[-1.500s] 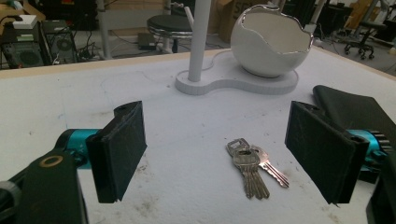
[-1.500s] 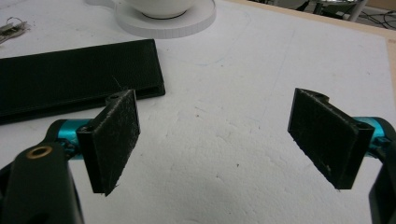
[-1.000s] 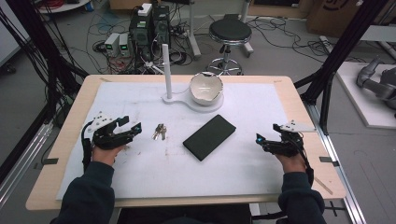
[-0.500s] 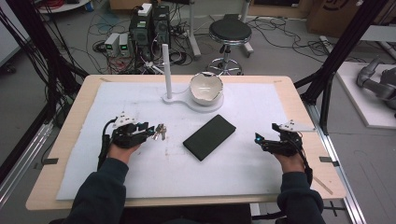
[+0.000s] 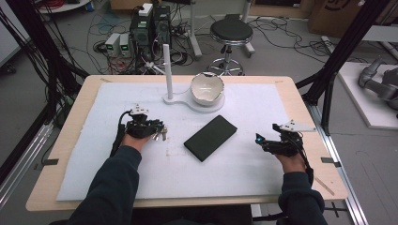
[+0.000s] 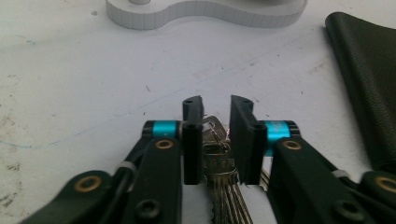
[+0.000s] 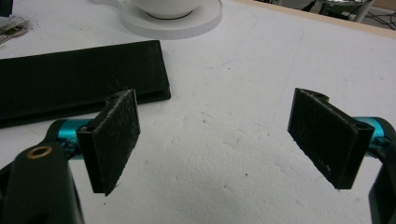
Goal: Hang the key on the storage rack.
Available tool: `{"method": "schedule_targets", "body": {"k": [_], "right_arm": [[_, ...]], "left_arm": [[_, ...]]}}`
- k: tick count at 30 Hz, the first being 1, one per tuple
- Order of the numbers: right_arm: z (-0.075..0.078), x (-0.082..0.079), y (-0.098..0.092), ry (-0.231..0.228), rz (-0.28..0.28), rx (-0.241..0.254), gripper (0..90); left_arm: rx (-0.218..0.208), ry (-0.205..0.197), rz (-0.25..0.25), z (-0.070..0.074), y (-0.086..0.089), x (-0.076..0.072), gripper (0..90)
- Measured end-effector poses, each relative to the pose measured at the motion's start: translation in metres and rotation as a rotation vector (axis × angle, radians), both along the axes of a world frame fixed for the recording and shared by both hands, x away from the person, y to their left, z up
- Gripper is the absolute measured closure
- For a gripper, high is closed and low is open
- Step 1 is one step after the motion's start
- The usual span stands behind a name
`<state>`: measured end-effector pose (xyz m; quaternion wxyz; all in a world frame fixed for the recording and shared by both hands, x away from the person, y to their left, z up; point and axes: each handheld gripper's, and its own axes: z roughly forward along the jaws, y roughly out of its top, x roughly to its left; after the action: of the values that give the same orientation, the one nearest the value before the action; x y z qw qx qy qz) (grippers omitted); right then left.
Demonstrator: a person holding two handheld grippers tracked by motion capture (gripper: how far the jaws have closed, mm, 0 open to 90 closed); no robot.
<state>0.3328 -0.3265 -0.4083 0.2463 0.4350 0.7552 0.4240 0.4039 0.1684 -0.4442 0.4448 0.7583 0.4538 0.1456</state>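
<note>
Wooden bench [image 5: 300, 101] covered by a white foam sheet [image 5: 253, 108]. Landmark: flat black rectangular leather-look case [image 5: 210, 137], lying diagonally near the sheet's centre.

Left tool [image 5: 157, 130] is left of the case, resting low on the sheet. In the left gripper view its jaws stand narrow, one on each side of a bunch of silver metal keys [image 6: 217, 161]. The keys lie flat on the sheet, blades pointing back toward the hand. Cannot tell whether the pads actually press the keys; a slim gap seems to show on either side. The case edge [image 6: 369, 84] appears at the right of that view.

Right tool [image 5: 262, 140] is right of the case, well apart from it, jaws spread wide with only bare foam between them in the right gripper view [image 7: 215, 140].

Beyond the case: white flat stand base [image 5: 197, 102] carrying a white ceramic bowl [image 5: 207, 88] and a white upright post [image 5: 168, 70].
</note>
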Motion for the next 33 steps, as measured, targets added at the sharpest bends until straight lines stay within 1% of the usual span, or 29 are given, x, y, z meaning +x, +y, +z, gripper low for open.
{"method": "schedule_targets", "body": {"k": [3,5,8,9,10,13,14,15,16,18,19,22,25,26,30,31,32,33], "right_arm": [[0.000,0.000,0.000,0.001,0.002,0.000,16.8],[0.000,0.000,0.001,0.001,0.000,0.001,16.8],[0.000,0.000,0.001,0.000,0.001,0.000,16.8],[0.000,0.000,0.001,-0.001,0.001,0.000,16.8],[0.000,0.000,0.001,0.000,0.001,-0.001,16.8],[0.000,-0.001,0.001,0.000,0.000,0.000,16.8],[0.000,-0.001,0.001,0.000,0.001,0.000,16.8],[0.000,-0.001,0.001,0.000,0.001,0.000,16.8],[0.000,0.000,0.000,-0.004,0.001,-0.002,16.8],[0.000,0.000,0.000,0.000,-0.001,0.000,16.8],[0.000,0.000,0.000,0.000,-0.001,0.000,16.8],[0.000,0.000,0.001,-0.001,0.001,0.002,16.8],[0.000,0.000,0.000,-0.004,0.000,0.000,16.8],[0.000,0.000,0.000,-0.003,-0.001,0.001,16.8],[0.000,0.000,0.001,-0.001,0.000,0.000,16.8],[0.000,0.000,0.001,-0.002,0.001,0.000,16.8],[0.000,0.000,0.001,-0.002,0.001,0.000,16.8],[0.000,0.000,0.001,-0.003,0.002,0.001,16.8]], "left_arm": [[0.008,0.021,-0.012,-0.002,-0.002,0.000,80.7],[0.002,0.021,-0.007,-0.003,-0.003,0.001,81.0],[0.002,0.025,-0.008,-0.003,-0.002,0.001,83.8],[-0.009,0.027,-0.005,-0.003,-0.002,0.001,84.9],[-0.010,0.031,-0.014,-0.002,-0.002,0.000,86.1],[-0.005,0.023,-0.009,-0.001,-0.003,-0.001,87.9],[-0.021,0.015,-0.016,0.001,-0.001,-0.002,88.0],[-0.021,0.015,-0.016,0.001,-0.001,-0.002,88.0],[-0.029,0.005,-0.014,0.003,0.000,-0.003,88.0],[-0.061,-0.012,-0.010,0.008,0.003,-0.004,88.1],[-0.068,-0.019,-0.012,0.009,0.004,-0.005,88.1],[-0.115,-0.055,-0.001,0.018,0.008,-0.009,88.1],[-0.142,-0.096,-0.002,0.030,0.012,-0.012,88.2],[-0.142,-0.109,-0.003,0.034,0.012,-0.012,88.2],[-0.172,-0.176,-0.026,0.060,0.013,-0.013,88.1],[-0.169,-0.206,-0.036,0.075,0.013,-0.011,88.1],[-0.169,-0.206,-0.036,0.075,0.013,-0.011,88.1],[-0.171,-0.220,-0.041,0.081,0.012,-0.010,88.1]]}}
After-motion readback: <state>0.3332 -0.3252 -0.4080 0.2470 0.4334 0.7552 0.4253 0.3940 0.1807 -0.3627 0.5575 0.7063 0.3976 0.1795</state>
